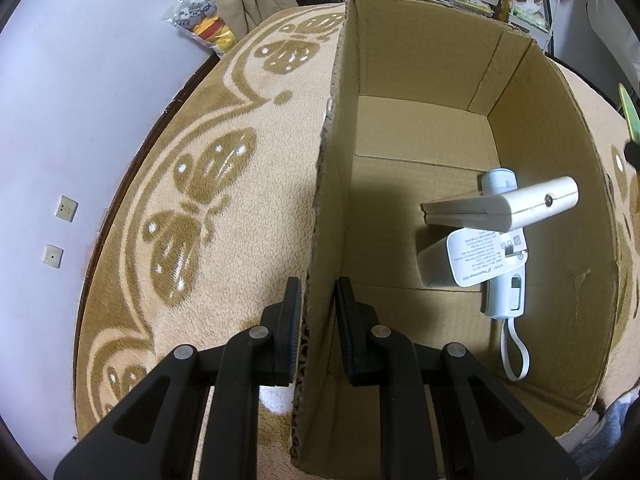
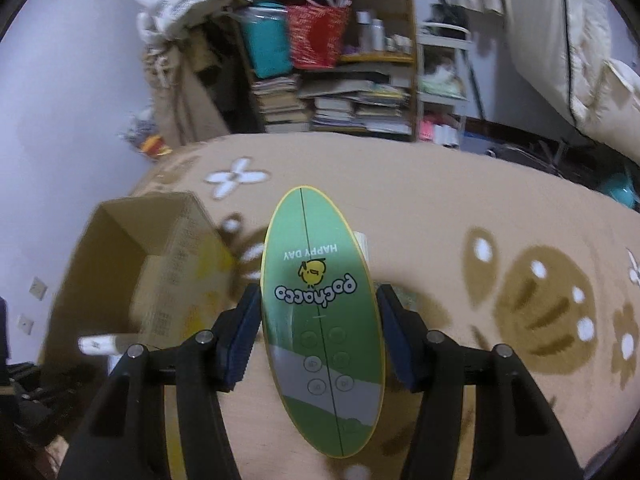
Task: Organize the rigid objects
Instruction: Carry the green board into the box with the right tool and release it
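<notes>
A cardboard box point(image 1: 420, 80) stands open on a beige blanket with brown butterflies point(image 1: 200, 184). Inside lie a white charger point(image 1: 472, 256), a cream hinged bar point(image 1: 504, 208) and a pale blue device with a strap point(image 1: 506, 296). My left gripper point(image 1: 318, 292) straddles the box's left wall, one finger outside and one inside, closed on the cardboard. My right gripper point(image 2: 318, 296) is shut on a green oval board point(image 2: 316, 240) printed "Pochacco", held above the blanket to the right of the box point(image 2: 120, 240). The board's edge point(image 1: 629, 112) shows at the far right of the left wrist view.
Shelves crammed with books, a teal bin and a red basket point(image 2: 316, 40) stand behind the bed. A bag of toys point(image 1: 200, 20) lies against the lilac wall at the left. White bedding point(image 2: 600, 80) hangs at the right. The blanket point(image 2: 480, 220) right of the box is bare.
</notes>
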Motion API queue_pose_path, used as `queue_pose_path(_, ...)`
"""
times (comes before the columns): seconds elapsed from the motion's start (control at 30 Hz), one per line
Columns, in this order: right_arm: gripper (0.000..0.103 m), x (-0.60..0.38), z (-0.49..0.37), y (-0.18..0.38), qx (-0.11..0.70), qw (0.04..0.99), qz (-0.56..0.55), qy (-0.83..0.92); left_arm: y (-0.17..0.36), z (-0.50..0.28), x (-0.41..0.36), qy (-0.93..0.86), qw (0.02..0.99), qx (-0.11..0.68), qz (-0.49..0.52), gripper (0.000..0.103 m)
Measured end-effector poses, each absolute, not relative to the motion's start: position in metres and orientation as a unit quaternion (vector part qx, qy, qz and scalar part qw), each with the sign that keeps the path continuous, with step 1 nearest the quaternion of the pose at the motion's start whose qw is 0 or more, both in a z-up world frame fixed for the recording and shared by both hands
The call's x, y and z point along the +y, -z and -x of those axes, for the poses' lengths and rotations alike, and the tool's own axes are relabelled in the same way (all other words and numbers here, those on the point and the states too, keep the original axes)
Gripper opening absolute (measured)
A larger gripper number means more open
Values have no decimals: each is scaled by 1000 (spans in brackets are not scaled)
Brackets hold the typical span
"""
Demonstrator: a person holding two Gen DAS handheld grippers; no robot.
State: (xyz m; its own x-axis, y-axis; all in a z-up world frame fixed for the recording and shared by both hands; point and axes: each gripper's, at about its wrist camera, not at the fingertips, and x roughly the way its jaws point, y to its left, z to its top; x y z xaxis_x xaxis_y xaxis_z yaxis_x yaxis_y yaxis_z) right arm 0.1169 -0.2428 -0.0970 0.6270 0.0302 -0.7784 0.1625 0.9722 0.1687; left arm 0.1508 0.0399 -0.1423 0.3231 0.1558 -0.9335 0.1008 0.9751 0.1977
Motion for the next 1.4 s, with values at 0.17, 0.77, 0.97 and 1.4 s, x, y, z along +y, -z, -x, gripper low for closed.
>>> queue_pose_path(0.17,62,-213,-124,88,416,903,-107,-4,142,-150,40,-17,806,582,-111,17)
queue_pose_path(0.77,62,-137,-112,88,404,902,-84,-130,142,-151,41,-16,806,583,-106,17)
queue_pose_path(0.97,62,-137,-111,91,404,900,-97,-135,141,-151,42,-16,806,583,-106,17)
queue_pose_path(1.4,63,-146,-115,93,405,897,-107,-139,142,-151,41,-16,806,582,-108,17)
